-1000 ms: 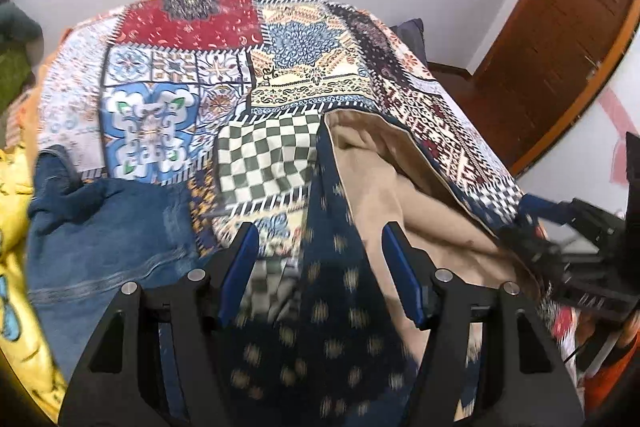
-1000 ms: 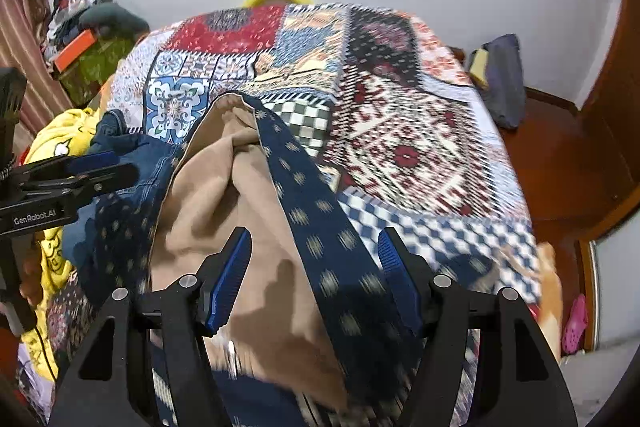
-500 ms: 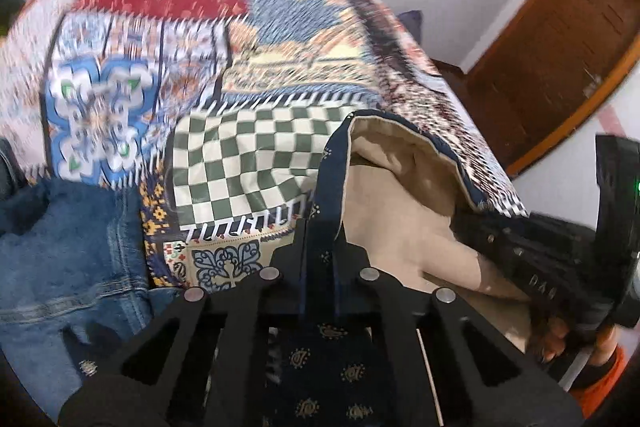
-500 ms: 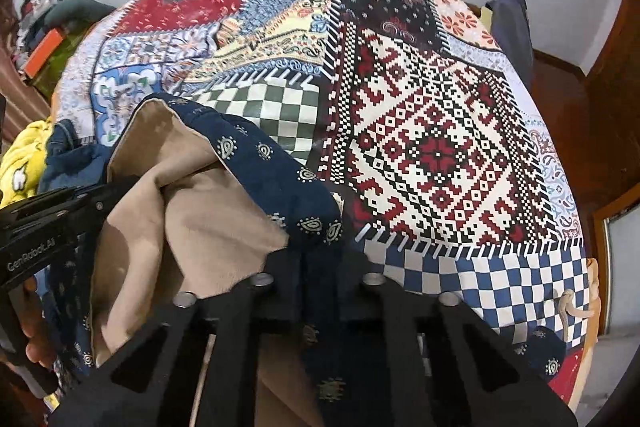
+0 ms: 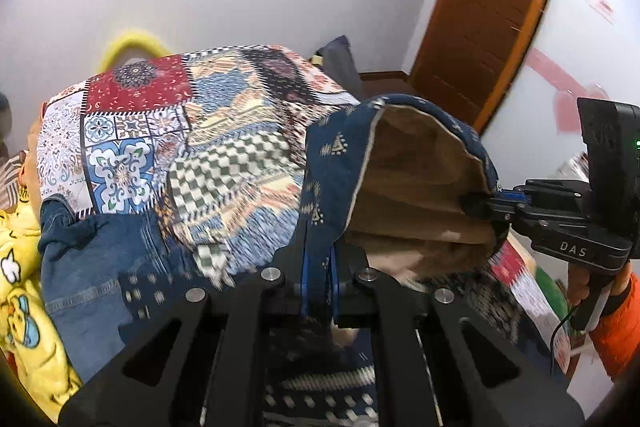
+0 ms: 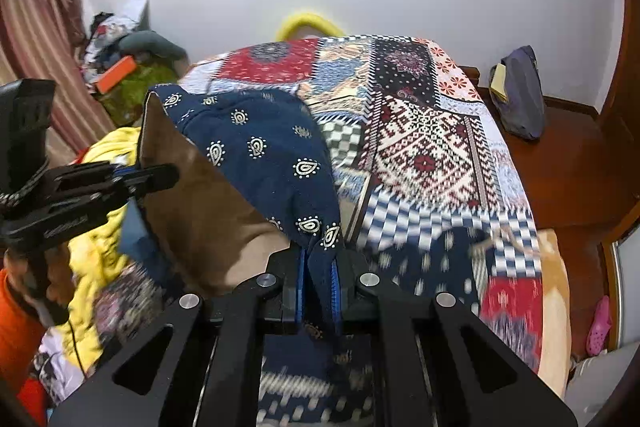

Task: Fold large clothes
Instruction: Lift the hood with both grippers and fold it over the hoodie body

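Observation:
A navy garment with pale paisley print and a tan lining (image 5: 404,179) (image 6: 256,155) hangs lifted above the patchwork bed cover (image 5: 160,131) (image 6: 432,147). My left gripper (image 5: 318,279) is shut on its navy edge. My right gripper (image 6: 318,279) is shut on another part of the same edge. Each gripper shows in the other's view: the right one (image 5: 480,207) at the right of the left wrist view, the left one (image 6: 160,175) at the left of the right wrist view. The cloth sags open between them, lining showing.
Blue jeans (image 5: 96,259) and a yellow cartoon-print cloth (image 5: 20,291) lie on the bed's left side. A wooden door (image 5: 488,11) stands at the right, a dark bag (image 6: 520,95) on the floor by the wall, a clutter pile (image 6: 120,67) beside a curtain.
Both grippers closed on the navy garment's edge, then rose and pulled back, lifting the cloth off the bed. The view now takes in more wall and door.

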`<state>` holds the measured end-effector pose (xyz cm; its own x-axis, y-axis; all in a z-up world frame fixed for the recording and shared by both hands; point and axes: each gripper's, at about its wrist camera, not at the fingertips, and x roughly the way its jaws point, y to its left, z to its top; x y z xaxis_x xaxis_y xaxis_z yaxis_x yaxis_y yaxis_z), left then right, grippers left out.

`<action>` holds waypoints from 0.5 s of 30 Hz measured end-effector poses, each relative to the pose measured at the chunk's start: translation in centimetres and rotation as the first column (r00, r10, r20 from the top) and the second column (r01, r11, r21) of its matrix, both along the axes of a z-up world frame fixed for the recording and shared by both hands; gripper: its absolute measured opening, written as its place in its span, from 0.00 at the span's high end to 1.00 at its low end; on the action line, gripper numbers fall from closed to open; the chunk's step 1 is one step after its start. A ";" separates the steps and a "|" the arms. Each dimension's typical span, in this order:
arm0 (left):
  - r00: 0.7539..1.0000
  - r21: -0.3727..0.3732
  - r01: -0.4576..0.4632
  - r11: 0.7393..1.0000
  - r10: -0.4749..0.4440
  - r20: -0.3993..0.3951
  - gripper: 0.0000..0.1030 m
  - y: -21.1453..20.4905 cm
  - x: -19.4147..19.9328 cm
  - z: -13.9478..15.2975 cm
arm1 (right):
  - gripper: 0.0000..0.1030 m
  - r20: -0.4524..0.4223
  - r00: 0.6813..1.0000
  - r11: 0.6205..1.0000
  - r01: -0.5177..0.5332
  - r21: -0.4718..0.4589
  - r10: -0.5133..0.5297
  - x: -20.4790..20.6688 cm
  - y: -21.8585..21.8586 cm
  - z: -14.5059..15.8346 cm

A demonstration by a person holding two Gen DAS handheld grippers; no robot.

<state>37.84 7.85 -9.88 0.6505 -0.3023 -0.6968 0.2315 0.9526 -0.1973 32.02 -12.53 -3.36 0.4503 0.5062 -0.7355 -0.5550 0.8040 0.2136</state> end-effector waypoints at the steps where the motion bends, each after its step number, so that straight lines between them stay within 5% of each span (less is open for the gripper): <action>1: 1.000 0.004 0.014 1.000 -0.014 0.000 0.93 -0.5 -1.3 0.1 | 0.91 -0.001 1.000 1.000 -0.005 0.000 0.005 -0.9 -0.4 0.0; 13: 0.981 0.040 0.118 0.992 -0.111 -0.158 0.93 -3.8 -10.4 -4.9 | 0.91 -0.123 0.992 1.000 -0.014 -0.014 0.012 -9.4 -4.0 -3.6; 15: 0.975 0.069 0.127 0.990 -0.112 -0.190 0.86 -4.3 -11.4 -6.2 | 0.88 -0.144 0.990 0.999 -0.021 -0.043 0.014 -10.5 -4.1 -4.6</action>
<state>26.44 3.53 -16.07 0.4702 -0.3079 -0.8271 0.3109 0.9349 -0.1712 21.56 -16.66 -8.01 0.3302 0.4783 -0.8138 -0.5353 0.8050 0.2559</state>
